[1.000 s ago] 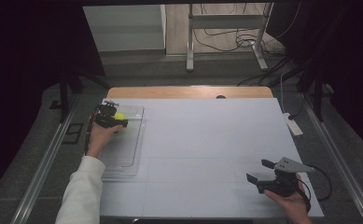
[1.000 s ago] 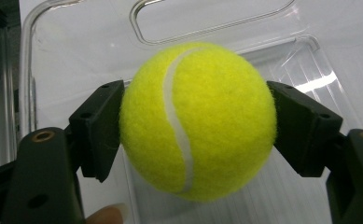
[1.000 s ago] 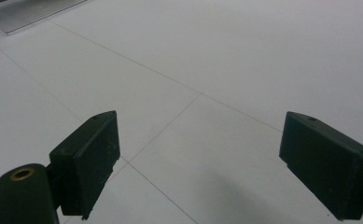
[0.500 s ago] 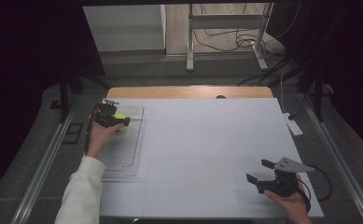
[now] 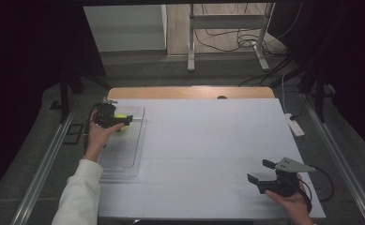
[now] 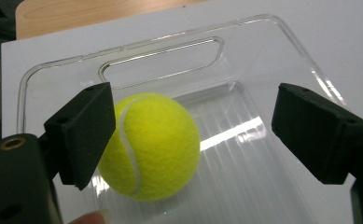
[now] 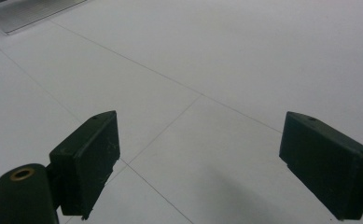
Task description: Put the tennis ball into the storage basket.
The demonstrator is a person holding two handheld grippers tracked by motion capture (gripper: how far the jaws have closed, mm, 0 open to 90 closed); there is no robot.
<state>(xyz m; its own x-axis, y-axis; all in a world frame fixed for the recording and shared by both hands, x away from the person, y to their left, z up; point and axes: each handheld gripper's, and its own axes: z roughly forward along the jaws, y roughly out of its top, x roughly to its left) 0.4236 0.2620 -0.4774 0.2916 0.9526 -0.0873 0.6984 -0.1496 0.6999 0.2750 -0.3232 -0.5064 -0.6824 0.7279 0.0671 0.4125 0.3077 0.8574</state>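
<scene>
Left gripper [image 6: 193, 140]: jaws standing wide apart, hovering over the far end of the clear plastic tray [image 6: 282, 42] at the table's left. Tennis ball [image 6: 149, 147] is lying in the tray, sitting against the one jaw, with a clear gap to the other. Right gripper [image 5: 267, 171]: jaws likewise spread, holding nothing, idling over the bare white table [image 5: 208, 140] at near right. Judgement: a grasp is being lined up. Centring the ball between the jaws before closing should stop it rolling off along the tray.
</scene>
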